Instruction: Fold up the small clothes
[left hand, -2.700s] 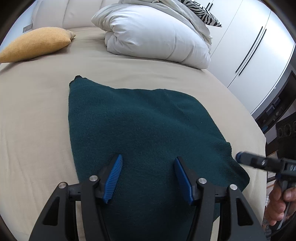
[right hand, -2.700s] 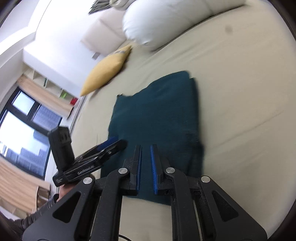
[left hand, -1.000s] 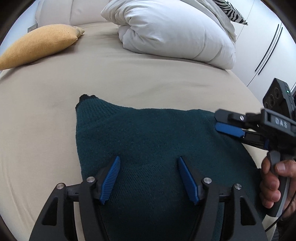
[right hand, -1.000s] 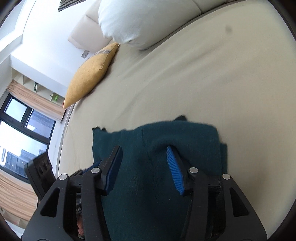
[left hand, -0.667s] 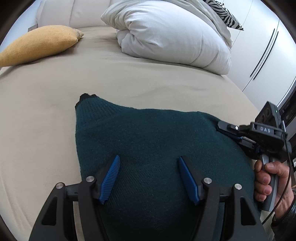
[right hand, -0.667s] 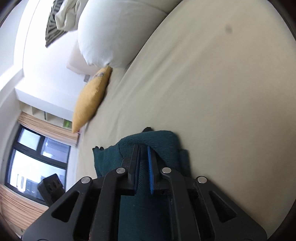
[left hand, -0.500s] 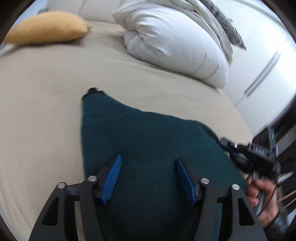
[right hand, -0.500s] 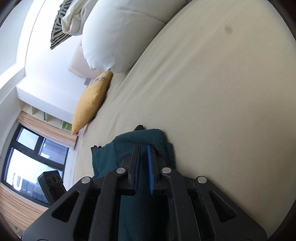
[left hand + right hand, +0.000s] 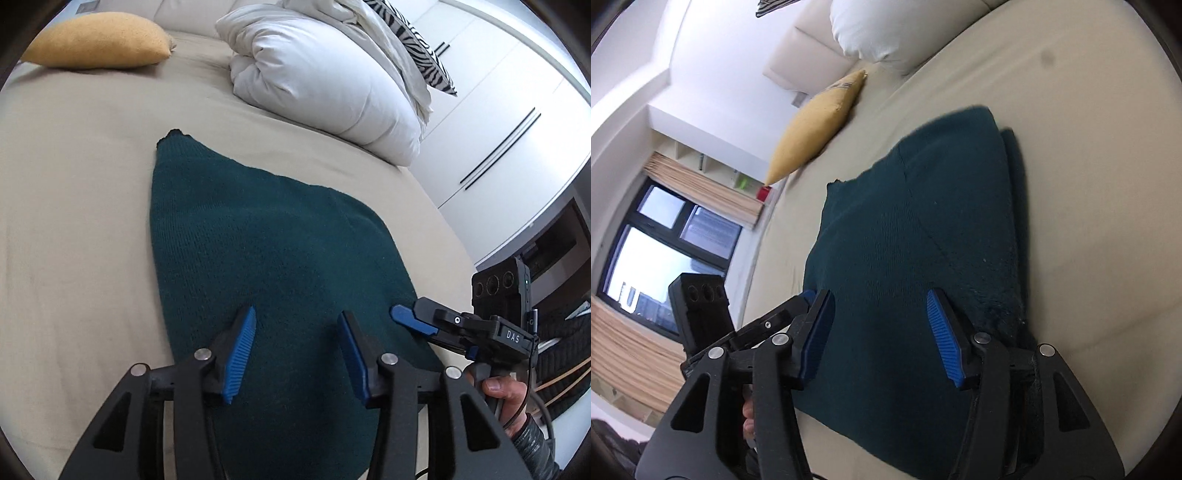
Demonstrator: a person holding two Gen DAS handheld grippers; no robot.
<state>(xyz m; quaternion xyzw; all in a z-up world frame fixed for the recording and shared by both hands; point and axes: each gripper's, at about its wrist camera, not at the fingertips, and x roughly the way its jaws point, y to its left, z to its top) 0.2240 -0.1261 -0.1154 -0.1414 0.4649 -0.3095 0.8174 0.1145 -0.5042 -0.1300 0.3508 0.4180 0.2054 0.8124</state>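
Bedroom, daylight from a dark-framed window (image 9: 665, 236) at 9 o'clock in the right wrist view; white wardrobe doors with black bar handles (image 9: 498, 147) at 2 o'clock in the left wrist view.

Beige-sheeted bed (image 9: 74, 206) fills both views. At its head: mustard-yellow cushion (image 9: 99, 40), bulky white folded duvet (image 9: 325, 88), zebra-print pillow (image 9: 424, 48) on top of the duvet.

Dark teal knitted garment (image 9: 266, 266) lies flat on the sheet, mid-bed, well apart from cushion and duvet. Folded over: in the right wrist view a lower layer's edge (image 9: 1015, 206) shows along the 3 o'clock side, just beyond the upper layer. One far corner tapers to a small dark tip toward the cushion.

Left tool (image 9: 295, 347), black frame with blue ribbed pads: over the near end of the garment, jaws apart and closing. Knit lies beneath the gap; pads (image 9: 240, 350) do not press on it.

Right tool (image 9: 879, 332): over the near part of the garment, jaws apart and opening, nothing pinched. From the left wrist view, it sits at 4 o'clock, its blue tip at the garment's near right edge; whether it touches the cloth I cannot tell. Person's hand (image 9: 506, 398) wraps its handle.
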